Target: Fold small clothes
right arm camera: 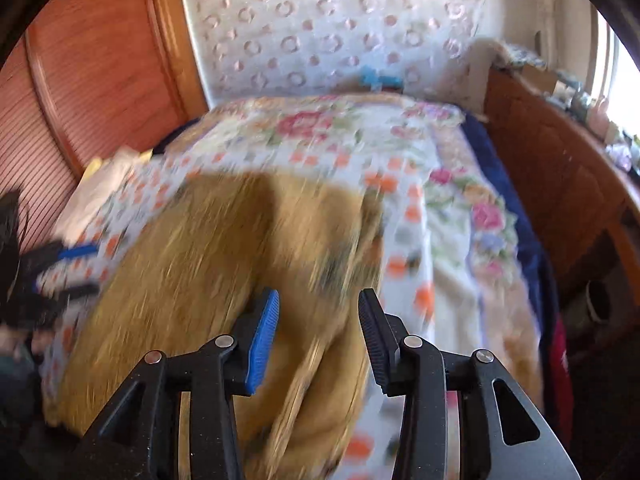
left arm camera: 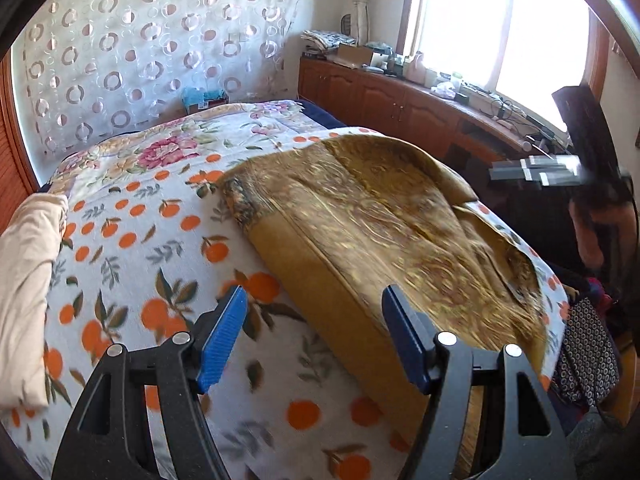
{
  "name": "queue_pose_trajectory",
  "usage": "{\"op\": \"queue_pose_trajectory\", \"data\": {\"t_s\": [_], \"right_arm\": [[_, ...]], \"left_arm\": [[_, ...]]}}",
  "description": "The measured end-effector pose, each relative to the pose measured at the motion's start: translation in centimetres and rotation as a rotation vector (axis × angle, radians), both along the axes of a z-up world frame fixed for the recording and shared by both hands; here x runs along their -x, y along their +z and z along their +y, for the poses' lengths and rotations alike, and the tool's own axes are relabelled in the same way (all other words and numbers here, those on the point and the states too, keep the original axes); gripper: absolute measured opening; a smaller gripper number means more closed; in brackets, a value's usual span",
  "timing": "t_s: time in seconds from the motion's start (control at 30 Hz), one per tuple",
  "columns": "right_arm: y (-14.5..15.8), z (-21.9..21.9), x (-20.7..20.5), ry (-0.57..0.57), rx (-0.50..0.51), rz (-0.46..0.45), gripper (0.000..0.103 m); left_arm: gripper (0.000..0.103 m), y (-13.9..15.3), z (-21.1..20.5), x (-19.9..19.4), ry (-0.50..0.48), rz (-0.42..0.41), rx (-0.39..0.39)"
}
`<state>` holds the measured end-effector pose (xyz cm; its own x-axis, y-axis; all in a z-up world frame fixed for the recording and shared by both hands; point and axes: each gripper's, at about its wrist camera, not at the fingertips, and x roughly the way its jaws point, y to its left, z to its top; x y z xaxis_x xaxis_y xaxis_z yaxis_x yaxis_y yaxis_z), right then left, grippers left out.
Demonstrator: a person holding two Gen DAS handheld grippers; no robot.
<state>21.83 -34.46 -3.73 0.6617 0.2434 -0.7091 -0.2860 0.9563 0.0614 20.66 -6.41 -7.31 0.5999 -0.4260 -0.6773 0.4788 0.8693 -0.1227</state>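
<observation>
Both released, the left claw and right claw flank the mustard garment; cream cloth lies aside.

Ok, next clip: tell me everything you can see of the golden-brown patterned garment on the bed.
The golden-brown garment lies spread on the orange-print blanket, covering much of the bed's near right part. The fabric looks thin and woven, with a faint ornate pattern and a darker patterned band at its far left corner. A plain mustard strip runs along its left edge. It is folded over, with layered edges on the right. Neither tool grips it.
</observation>
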Motion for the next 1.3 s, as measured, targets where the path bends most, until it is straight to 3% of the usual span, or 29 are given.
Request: {"op": "queue_pose_trajectory", "data": {"t_s": [0.23, 0.33, 0.53, 0.6, 0.73, 0.83, 0.93, 1.0, 1.13, 1.2, 1.3], "right_arm": [[-4.0, -0.6, 4.4, 0.049, -0.028, 0.085, 0.043], [-4.5, -0.3, 4.1, 0.070, 0.010, 0.061, 0.004], [0.7, -4.4, 9.0, 0.049, -0.044, -0.075, 0.002], [1.5, -6.0, 10.8, 0.023, -0.012, -0.099, 0.002], [0.2, -8.4, 11.6, -0.026, 0.000, -0.070, 0.002], [-1.5, -9.2, 11.3, -0.073, 0.067, -0.055, 0.002], [-2.6, -11.6, 10.4, -0.112, 0.032, -0.033, 0.002], [-3.3, -11.1, 9.7, -0.116, 0.009, -0.033, 0.002], [-4.4, -9.0, 9.2, -0.104, -0.023, -0.036, 0.002], [-5.1, -7.5, 8.4, -0.099, -0.038, -0.040, 0.002], [-6.2, -7.0, 9.1, -0.093, -0.077, -0.045, 0.002]], "left_arm": [[0.071, -0.1, -0.9, 3.1, 0.012, -0.004, -0.004], [0.071, -0.1, -1.0, 4.3, 0.018, -0.006, -0.010], [0.071, 0.3, -0.6, 6.2, 0.048, -0.017, -0.009], [0.071, 0.5, -0.5, 6.6, 0.057, -0.018, -0.001], [0.071, 0.3, -0.6, 7.5, 0.061, -0.003, 0.005], [0.071, -0.4, -0.8, 7.8, 0.048, 0.032, 0.012], [0.071, -1.6, -1.0, 7.5, 0.046, 0.085, 0.022], [0.071, -2.4, -1.0, 7.4, 0.029, 0.141, 0.076], [0.071, -2.7, -1.5, 8.0, -0.002, 0.178, 0.134], [0.071, -2.9, -2.0, 8.2, -0.014, 0.186, 0.136], [0.059, -3.5, -2.7, 8.6, -0.016, 0.193, 0.109]]}}
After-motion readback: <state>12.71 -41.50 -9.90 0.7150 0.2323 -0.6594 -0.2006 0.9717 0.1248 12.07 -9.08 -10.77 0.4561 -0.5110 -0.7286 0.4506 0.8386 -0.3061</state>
